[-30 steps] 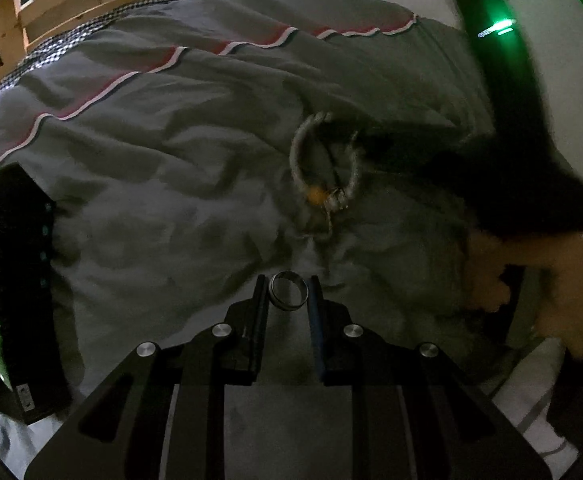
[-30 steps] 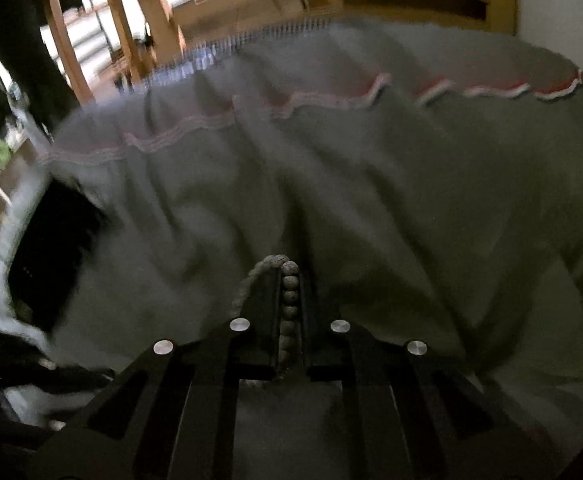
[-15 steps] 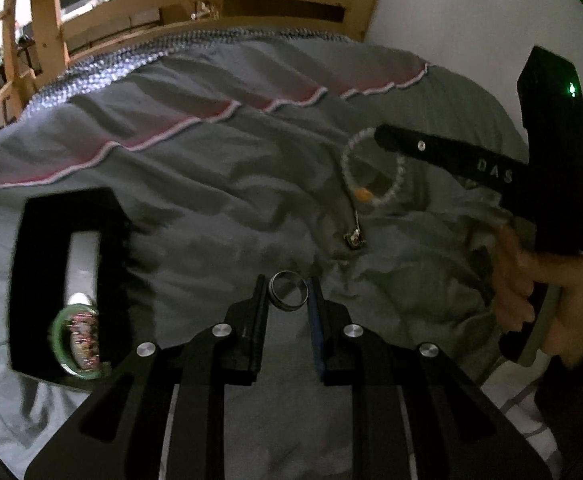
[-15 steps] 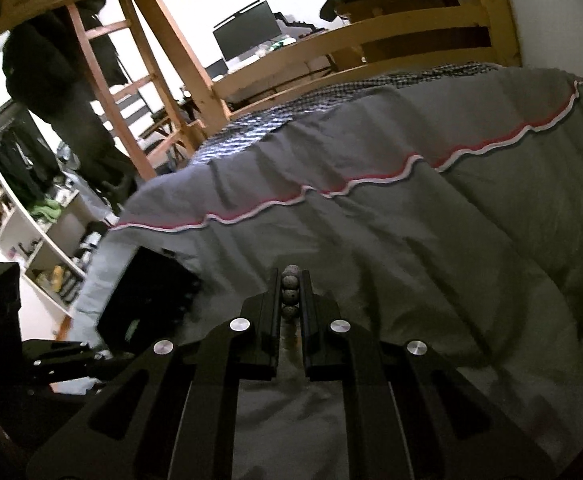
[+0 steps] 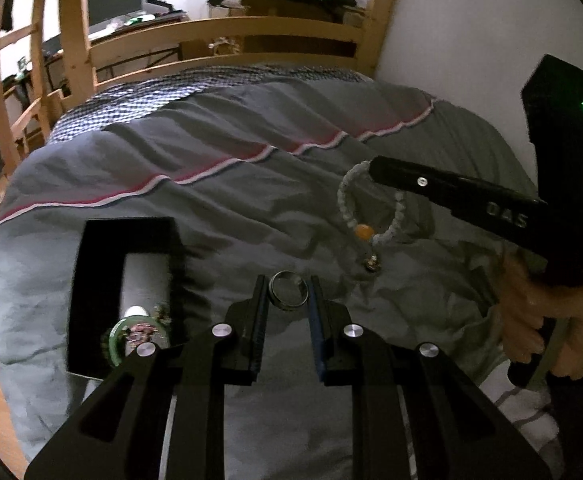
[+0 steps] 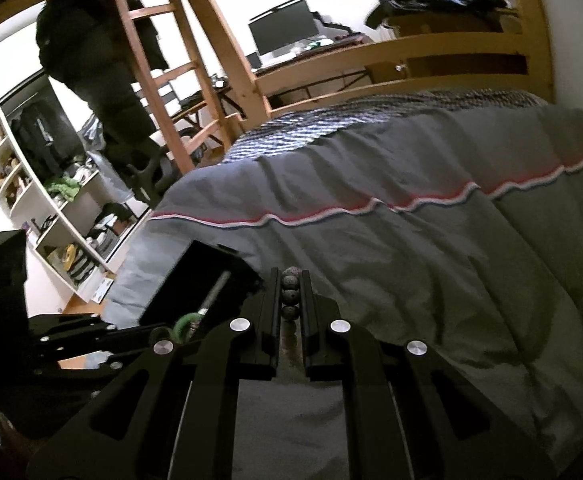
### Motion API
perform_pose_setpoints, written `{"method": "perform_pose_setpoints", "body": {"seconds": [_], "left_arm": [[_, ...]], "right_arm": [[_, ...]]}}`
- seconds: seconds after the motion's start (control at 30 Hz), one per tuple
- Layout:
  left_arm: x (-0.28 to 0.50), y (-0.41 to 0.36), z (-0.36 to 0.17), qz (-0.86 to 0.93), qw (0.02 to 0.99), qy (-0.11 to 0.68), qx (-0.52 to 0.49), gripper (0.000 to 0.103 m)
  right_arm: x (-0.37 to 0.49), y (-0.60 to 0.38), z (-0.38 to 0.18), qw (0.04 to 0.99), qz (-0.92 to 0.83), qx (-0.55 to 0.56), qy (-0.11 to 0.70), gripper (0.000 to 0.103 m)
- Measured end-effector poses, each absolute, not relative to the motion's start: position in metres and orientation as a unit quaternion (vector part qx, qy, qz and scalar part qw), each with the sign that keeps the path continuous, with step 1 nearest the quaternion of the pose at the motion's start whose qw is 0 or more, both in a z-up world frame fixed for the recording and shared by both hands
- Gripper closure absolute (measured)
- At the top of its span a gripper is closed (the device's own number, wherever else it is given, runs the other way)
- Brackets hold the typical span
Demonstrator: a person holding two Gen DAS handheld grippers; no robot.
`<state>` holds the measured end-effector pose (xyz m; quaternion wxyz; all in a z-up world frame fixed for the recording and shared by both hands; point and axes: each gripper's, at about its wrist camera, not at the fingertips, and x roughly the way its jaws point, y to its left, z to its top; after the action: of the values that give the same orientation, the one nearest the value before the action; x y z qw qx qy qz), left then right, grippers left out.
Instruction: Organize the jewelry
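My left gripper (image 5: 288,285) is shut on a silver ring (image 5: 287,294) and holds it above the grey duvet. My right gripper (image 6: 290,276) is shut on a pale beaded bracelet (image 6: 290,295). In the left wrist view the bracelet (image 5: 349,218) hangs from the right gripper's tip (image 5: 375,168), with an orange bead and a small charm at its bottom. A black jewelry box (image 5: 127,292) lies open on the bed to the left, with a white roll and a green bangle (image 5: 117,338) inside. The box also shows in the right wrist view (image 6: 199,284).
The grey duvet (image 5: 219,200) with a red and white stripe covers the bed. A wooden bed frame (image 5: 227,36) and ladder (image 6: 163,60) stand behind. White shelves (image 6: 31,200) stand at left. A white wall (image 5: 471,40) runs along the right.
Both grippers have risen and tilted up, so the bed frame and room show. The right gripper has lifted the bracelet off the duvet. The box has come fully into view.
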<state>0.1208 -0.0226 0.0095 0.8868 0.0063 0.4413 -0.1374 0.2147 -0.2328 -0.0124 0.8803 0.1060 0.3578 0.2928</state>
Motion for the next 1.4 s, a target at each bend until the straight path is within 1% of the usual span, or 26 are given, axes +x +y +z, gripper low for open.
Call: {"method": "perform_pose_setpoints", "body": {"seconds": [0.27,0.5,0.67,0.93,1.13,1.17,1.2,1.23,1.27,1.3,1.33,1.37,1.4], "left_arm": [[0.122,0.035,0.025,-0.105,0.895,0.431,-0.039,0.084],[0.124,0.080,0.027,-0.074,0.897,0.431,-0.061,0.084],[0.131,0.105,0.015,-0.046,0.889,0.449,-0.079,0.084],[0.141,0.125,-0.008,-0.026,0.867,0.485,-0.108,0.084],[0.141,0.126,-0.008,-0.023,0.867,0.485,-0.109,0.084],[0.142,0.126,-0.008,-0.026,0.867,0.485,-0.112,0.083],[0.142,0.127,-0.009,-0.025,0.867,0.485,-0.112,0.078],[0.142,0.127,-0.008,-0.023,0.868,0.484,-0.111,0.072],[0.142,0.127,-0.007,-0.020,0.870,0.481,-0.110,0.059],[0.141,0.127,-0.006,-0.016,0.872,0.477,-0.110,0.044],[0.141,0.128,-0.004,-0.013,0.875,0.472,-0.111,0.039],[0.140,0.128,-0.002,-0.009,0.878,0.466,-0.111,0.028],[0.139,0.129,0.000,-0.008,0.882,0.458,-0.113,0.020]], "right_arm": [[0.215,-0.174,0.012,0.875,0.322,0.083,0.353,0.094],[0.217,-0.124,0.013,0.864,0.349,0.071,0.357,0.094],[0.221,-0.100,-0.001,0.854,0.358,0.069,0.371,0.094],[0.229,-0.070,-0.042,0.833,0.363,0.070,0.412,0.094],[0.240,-0.058,-0.065,0.810,0.376,0.087,0.441,0.093],[0.243,-0.057,-0.067,0.807,0.376,0.090,0.445,0.093],[0.246,-0.056,-0.070,0.804,0.372,0.092,0.455,0.092],[0.248,-0.055,-0.071,0.802,0.370,0.093,0.458,0.085],[0.249,-0.057,-0.071,0.804,0.364,0.095,0.459,0.059],[0.250,-0.061,-0.071,0.809,0.358,0.100,0.455,0.042],[0.250,-0.066,-0.069,0.819,0.344,0.105,0.446,0.023],[0.251,-0.070,-0.067,0.824,0.337,0.107,0.444,0.011],[0.254,-0.077,-0.065,0.830,0.322,0.111,0.442,0.009]]}}
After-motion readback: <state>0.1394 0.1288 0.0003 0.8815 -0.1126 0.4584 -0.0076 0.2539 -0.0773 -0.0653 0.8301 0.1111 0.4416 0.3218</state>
